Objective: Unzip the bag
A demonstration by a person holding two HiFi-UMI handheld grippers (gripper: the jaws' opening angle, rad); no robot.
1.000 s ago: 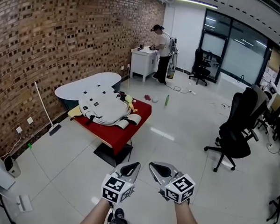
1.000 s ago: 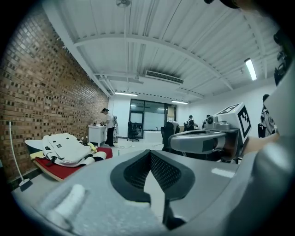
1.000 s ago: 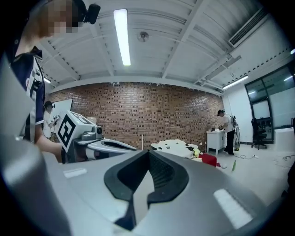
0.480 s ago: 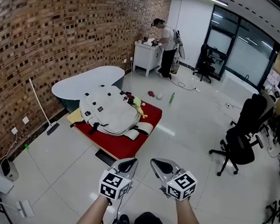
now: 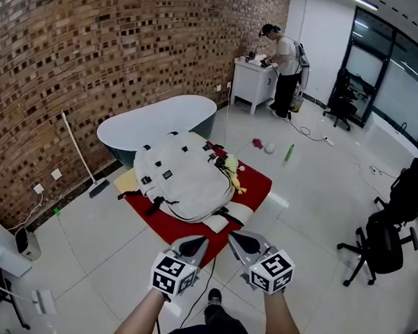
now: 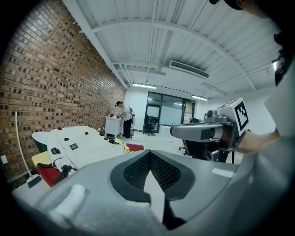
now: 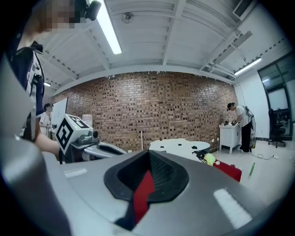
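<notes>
A large off-white backpack (image 5: 184, 175) with black straps lies flat on a red-covered low table (image 5: 253, 189) ahead of me; it also shows at the left of the left gripper view, backpack (image 6: 78, 145). My left gripper (image 5: 194, 244) and right gripper (image 5: 236, 241) hang side by side in the air short of the table's near edge, well away from the bag. Both are shut with nothing between their jaws. A yellow-green soft toy (image 5: 231, 165) lies beside the bag's far end.
A brick wall (image 5: 96, 59) runs along the left, with a white rounded table (image 5: 155, 118) behind the red one. A person (image 5: 286, 62) stands at a white cabinet (image 5: 252, 81) far back. Black office chairs (image 5: 390, 235) stand at the right. A mop (image 5: 80, 156) leans on the wall.
The view has come closer to the red table: the backpack now looms larger and nearer the middle. Both grippers stay shut, side by side in the same place in view.
</notes>
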